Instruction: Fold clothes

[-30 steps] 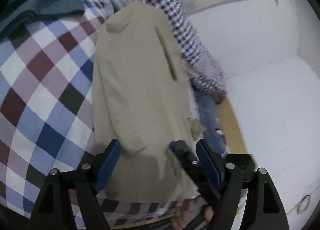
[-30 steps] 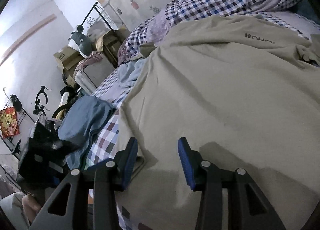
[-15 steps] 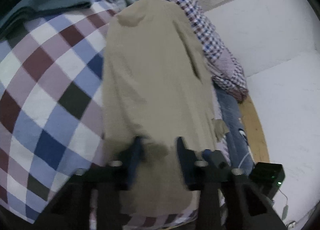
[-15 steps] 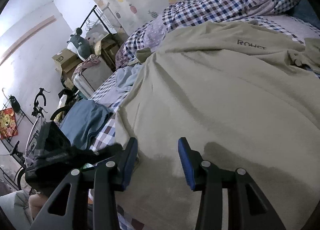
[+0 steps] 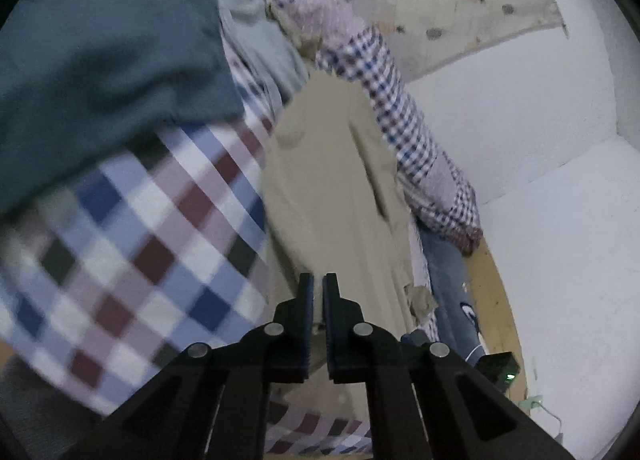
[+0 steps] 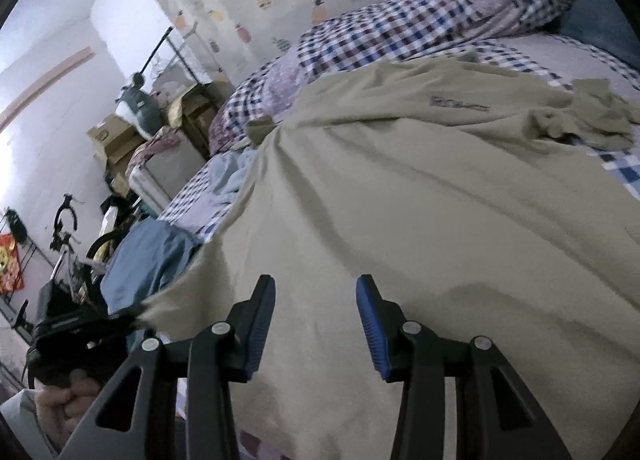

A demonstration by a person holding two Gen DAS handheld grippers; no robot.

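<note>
two tongs at the khaki garment (image 6: 420, 196): left tongs (image 5: 318, 292) pinching its edge, right tongs (image 6: 316, 300) spread above it

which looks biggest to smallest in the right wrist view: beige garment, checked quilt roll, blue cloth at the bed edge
1. beige garment, by far the largest.
2. checked quilt roll.
3. blue cloth, smallest, though the fisheye and differing nearness make 2 and 3 unsure.

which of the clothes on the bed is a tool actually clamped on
The beige garment: the left tool is shut on its near edge. The teal garment and pale blue one lie untouched.
</note>
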